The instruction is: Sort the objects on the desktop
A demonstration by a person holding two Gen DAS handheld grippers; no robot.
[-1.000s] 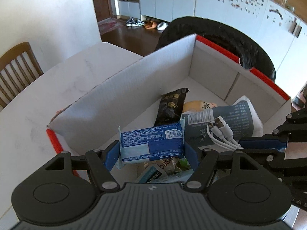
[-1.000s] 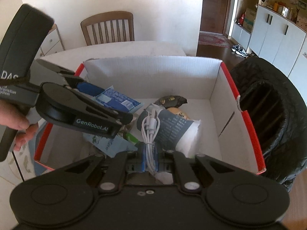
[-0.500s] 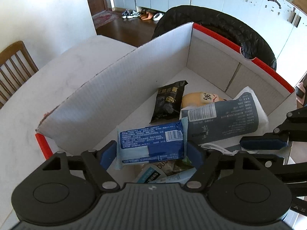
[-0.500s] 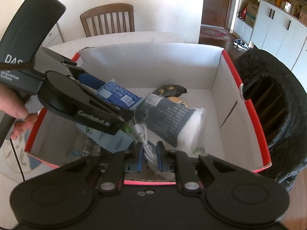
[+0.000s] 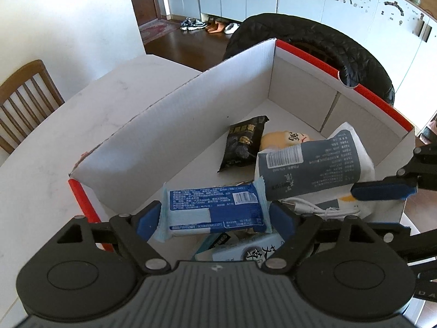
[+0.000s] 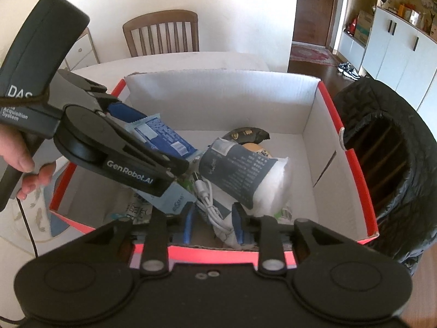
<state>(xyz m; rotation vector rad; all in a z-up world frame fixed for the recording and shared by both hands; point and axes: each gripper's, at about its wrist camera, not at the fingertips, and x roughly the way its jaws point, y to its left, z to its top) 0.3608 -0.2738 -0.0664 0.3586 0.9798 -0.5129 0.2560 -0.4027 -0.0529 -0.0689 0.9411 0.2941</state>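
Left hand-held gripper [image 5: 214, 218]: jaws spreading, blue wipes packet [image 5: 215, 210] lying crosswise between, released.
Right hand-held gripper [image 6: 213, 222]: jaws parting, white cable [image 6: 209, 202] running lengthwise between, loose.

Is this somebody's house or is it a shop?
Most likely a home, in a dining area. A wooden chair stands at a white table, shoes lie by a doorway, and white cabinets line the wall.
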